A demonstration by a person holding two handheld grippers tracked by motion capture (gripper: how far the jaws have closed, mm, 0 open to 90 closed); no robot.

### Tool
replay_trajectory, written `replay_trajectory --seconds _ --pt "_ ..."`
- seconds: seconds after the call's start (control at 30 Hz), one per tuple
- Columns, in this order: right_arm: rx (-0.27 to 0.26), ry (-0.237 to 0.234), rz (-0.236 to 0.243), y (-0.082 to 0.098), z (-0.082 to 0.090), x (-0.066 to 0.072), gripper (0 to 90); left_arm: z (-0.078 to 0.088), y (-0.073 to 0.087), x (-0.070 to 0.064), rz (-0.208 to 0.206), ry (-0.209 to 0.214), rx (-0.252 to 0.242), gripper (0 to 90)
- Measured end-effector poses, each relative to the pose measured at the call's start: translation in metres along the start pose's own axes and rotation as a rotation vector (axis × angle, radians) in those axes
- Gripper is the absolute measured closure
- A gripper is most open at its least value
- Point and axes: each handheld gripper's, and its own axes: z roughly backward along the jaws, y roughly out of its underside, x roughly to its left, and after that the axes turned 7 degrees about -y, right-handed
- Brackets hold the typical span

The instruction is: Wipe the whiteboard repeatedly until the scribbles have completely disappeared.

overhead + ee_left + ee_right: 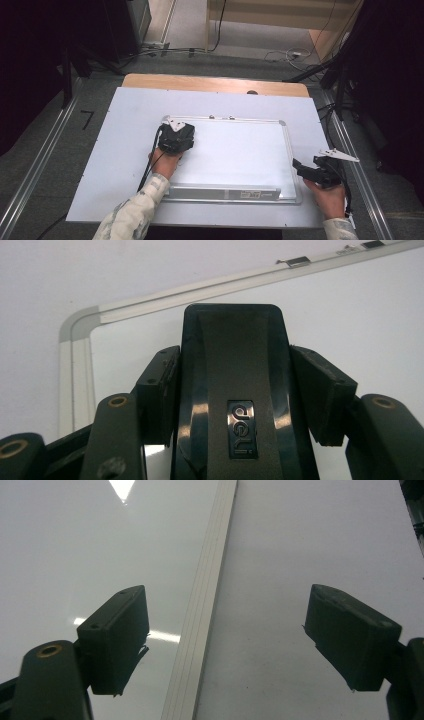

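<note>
One whiteboard point(240, 155) flat on the table point(100, 165), one black eraser point(232, 390), glossy with a small logo, on the board's top-left corner, clamped in your left gripper point(235, 390), your right gripper point(225, 645) spread wide over the board's right frame point(205, 630).

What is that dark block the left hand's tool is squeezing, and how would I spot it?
Start with the whiteboard, the framed glossy panel lying on the white sheet over the table. Near its far left corner, the left gripper has its jaws clamped on a board eraser. It is a dark, rounded-top block with a small embossed brand badge on its back, the one loose item on the board.
</note>
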Motion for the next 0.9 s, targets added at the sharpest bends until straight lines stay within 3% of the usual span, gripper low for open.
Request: replay_trajectory --seconds 0.3,0.5,0.9 --pt "0.001 0.000 0.001 0.000 0.000 0.000 16.4 0.013 0.010 -0.011 -0.037 0.048 0.002 40.4" --pt "0.000 0.001 -0.001 0.000 0.001 0.000 16.4 0.017 0.012 -0.009 -0.042 0.064 0.008 40.4" --pt "-0.003 0.001 -0.003 0.001 0.002 -0.001 16.4 0.007 0.007 0.014 0.033 -0.014 0.005 40.4"
